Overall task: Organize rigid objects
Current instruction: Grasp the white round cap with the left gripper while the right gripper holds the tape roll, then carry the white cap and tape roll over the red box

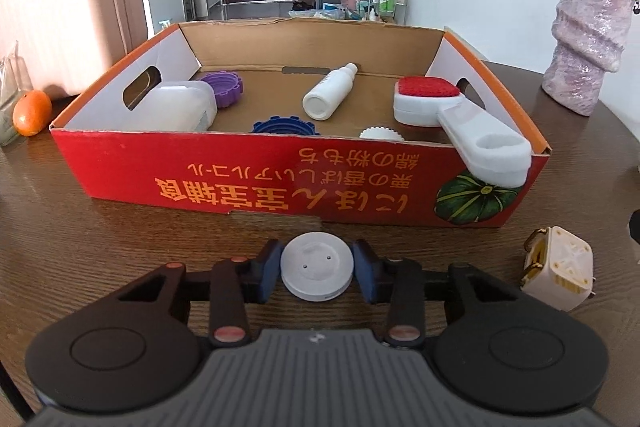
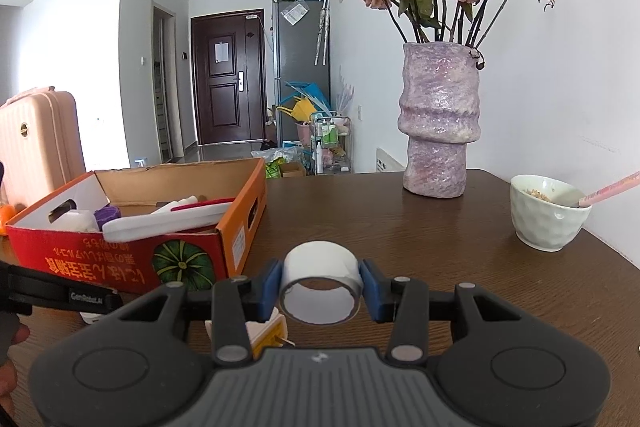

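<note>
The left gripper (image 1: 317, 269) has its fingers pinching a flat white disc (image 1: 317, 267) by its rim, low over the bench (image 1: 120, 227) just in front of the red cardboard box (image 1: 260, 179). The right gripper (image 2: 321, 289) has its fingers pinching a roll of clear tape (image 2: 322, 283), also near the box's front corner. The disc is thin and gripped only at its edge, so it could tilt or pop out if the lift is jerky. To get inside, both things must clear the box's front wall; catching on it could push the box along the bench. A white brush (image 1: 460, 123) hangs its handle over the near right corner and could be knocked off there. Inside lie a white bottle (image 1: 328, 93), a clear tub (image 1: 180, 107) and purple (image 1: 224, 89) and blue (image 1: 284, 126) caps, leaving open floor in the middle. A plug adapter (image 1: 556, 273) waits on the bench nearby; a vase (image 2: 438, 119) and bowl (image 2: 548, 213) stand further off.
</note>
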### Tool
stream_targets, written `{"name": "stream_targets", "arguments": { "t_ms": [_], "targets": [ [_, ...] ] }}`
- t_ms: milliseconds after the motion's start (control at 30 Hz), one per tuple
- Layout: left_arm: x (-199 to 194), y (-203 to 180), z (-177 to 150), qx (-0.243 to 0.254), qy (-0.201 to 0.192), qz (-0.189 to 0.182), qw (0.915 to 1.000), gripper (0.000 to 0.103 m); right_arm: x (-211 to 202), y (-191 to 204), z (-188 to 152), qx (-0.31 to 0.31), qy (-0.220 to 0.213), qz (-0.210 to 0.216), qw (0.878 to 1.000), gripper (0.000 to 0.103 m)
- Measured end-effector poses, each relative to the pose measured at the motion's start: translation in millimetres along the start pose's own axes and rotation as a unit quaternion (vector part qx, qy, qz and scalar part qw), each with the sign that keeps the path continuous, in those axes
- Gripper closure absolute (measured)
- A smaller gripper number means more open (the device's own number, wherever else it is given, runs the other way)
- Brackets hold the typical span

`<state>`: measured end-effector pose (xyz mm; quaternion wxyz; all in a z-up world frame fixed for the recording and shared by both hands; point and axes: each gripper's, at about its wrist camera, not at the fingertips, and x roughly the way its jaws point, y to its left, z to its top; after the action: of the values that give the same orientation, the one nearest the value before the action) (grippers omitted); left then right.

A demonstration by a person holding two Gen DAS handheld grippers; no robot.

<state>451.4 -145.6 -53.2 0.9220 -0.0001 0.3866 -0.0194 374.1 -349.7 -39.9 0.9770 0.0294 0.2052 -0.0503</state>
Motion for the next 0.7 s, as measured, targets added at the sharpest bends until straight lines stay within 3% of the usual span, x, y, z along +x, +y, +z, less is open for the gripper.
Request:
{"name": "stream_targets", "arguments": {
  "t_ms": [700],
  "targets": [
    [-67.6, 38.4, 6.1, -0.055, -0.094, -0.031, 0.9936, 0.063, -22.0, 18.4, -0.8, -0.021, -0.042, 0.025, 0.999, 0.061]
  ]
}}
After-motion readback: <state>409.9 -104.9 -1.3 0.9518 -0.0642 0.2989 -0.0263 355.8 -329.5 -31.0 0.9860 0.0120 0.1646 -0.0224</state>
